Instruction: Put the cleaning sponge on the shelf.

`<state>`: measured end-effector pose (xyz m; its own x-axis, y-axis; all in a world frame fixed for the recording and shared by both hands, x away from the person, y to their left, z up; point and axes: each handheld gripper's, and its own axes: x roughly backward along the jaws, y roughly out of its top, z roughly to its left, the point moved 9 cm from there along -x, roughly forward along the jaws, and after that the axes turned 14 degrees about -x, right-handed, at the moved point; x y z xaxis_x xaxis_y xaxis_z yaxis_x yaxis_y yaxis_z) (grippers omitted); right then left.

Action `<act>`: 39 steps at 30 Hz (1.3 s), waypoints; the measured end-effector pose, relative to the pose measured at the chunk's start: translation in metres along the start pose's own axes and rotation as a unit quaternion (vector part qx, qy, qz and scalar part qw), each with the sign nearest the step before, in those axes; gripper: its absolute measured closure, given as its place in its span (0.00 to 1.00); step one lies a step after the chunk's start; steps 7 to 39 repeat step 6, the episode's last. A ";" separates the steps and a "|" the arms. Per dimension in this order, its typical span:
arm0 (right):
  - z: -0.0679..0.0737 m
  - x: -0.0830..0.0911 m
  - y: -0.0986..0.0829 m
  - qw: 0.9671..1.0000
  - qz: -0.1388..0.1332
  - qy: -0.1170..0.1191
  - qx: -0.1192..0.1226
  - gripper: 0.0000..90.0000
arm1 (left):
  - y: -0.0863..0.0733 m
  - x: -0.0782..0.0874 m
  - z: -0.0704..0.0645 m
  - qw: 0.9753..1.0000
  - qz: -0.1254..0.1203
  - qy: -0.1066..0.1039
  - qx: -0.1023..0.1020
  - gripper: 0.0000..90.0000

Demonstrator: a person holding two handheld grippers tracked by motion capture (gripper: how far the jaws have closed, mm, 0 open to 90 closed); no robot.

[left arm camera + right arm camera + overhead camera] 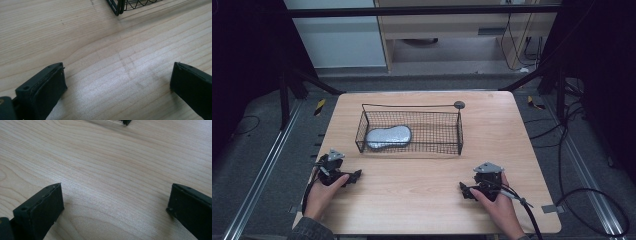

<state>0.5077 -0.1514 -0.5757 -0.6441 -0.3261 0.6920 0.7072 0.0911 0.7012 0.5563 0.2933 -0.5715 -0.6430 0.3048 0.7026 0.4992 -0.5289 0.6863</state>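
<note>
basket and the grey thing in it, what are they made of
Basket: looks like thin black wire, probably coated metal; open mesh walls show the table through them. Grey thing: a silvery, crinkled, shiny surface, likely foil or plastic film, a pouch perhaps; too small to tell. Table: pale wood grain, matte, maybe laminate.

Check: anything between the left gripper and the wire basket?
Nothing: bare wooden table separates the left gripper from the wire basket in the high view; the left gripper view shows bare wood up to the basket corner too.

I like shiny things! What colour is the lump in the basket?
Silvery grey lump, clearest in the high view.
</note>
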 end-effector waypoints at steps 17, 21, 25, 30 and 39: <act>0.000 0.000 0.000 1.000 0.000 0.000 0.000 0.00 | 0.000 0.000 0.000 1.000 -0.001 0.000 0.001 0.00; 0.000 0.000 0.000 1.000 0.000 0.000 0.000 0.00 | 0.000 0.000 0.000 1.000 -0.001 0.000 0.001 0.00; 0.000 0.000 0.000 1.000 0.000 0.000 0.000 0.00 | 0.000 0.000 0.000 1.000 -0.001 0.000 0.001 0.00; 0.000 0.000 0.000 1.000 0.000 0.000 0.000 0.00 | 0.000 0.000 0.000 1.000 -0.001 0.000 0.001 0.00; 0.000 0.000 0.000 1.000 0.000 0.000 0.000 0.00 | 0.000 0.000 0.000 1.000 -0.001 0.000 0.001 0.00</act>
